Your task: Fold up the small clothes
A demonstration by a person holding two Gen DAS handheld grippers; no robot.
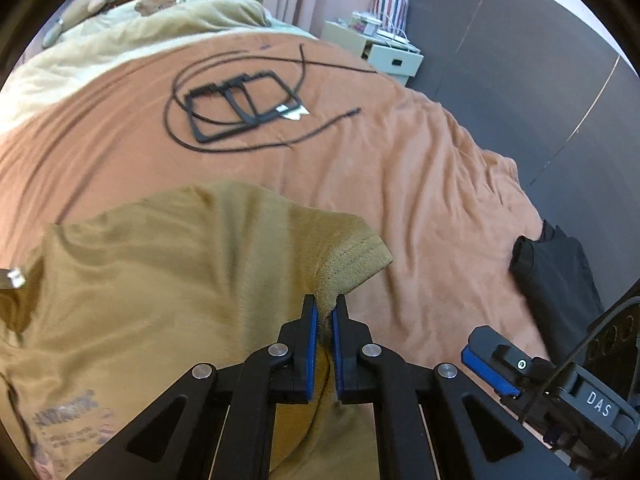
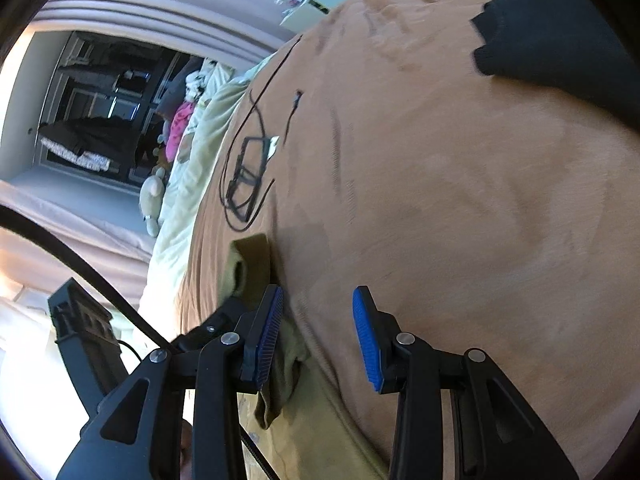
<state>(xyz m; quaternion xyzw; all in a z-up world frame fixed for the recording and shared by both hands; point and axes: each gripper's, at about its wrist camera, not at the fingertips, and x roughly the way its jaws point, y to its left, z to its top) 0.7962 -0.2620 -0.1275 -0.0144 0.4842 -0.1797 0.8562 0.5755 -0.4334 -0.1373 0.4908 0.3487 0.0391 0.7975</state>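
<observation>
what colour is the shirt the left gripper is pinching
Mustard yellow-brown shirt, clearest in the left wrist view, held by the left gripper.

Bed (image 1: 400, 168) w/ orange blanket, grey floor (image 1: 520, 60).

You've got a mustard-yellow t-shirt (image 1: 160, 272) with a faded grey-blue print near its lower edge, lying on a plain orange-tan bed cover (image 1: 400, 168). Past the shirt on that cover there's a black cable (image 1: 224, 148) looped around a black frame (image 1: 240, 104). Off to the shirt's right, a black garment (image 1: 556, 268). Your fingers (image 1: 312, 344) are black with bright blue ribbed pads.
</observation>
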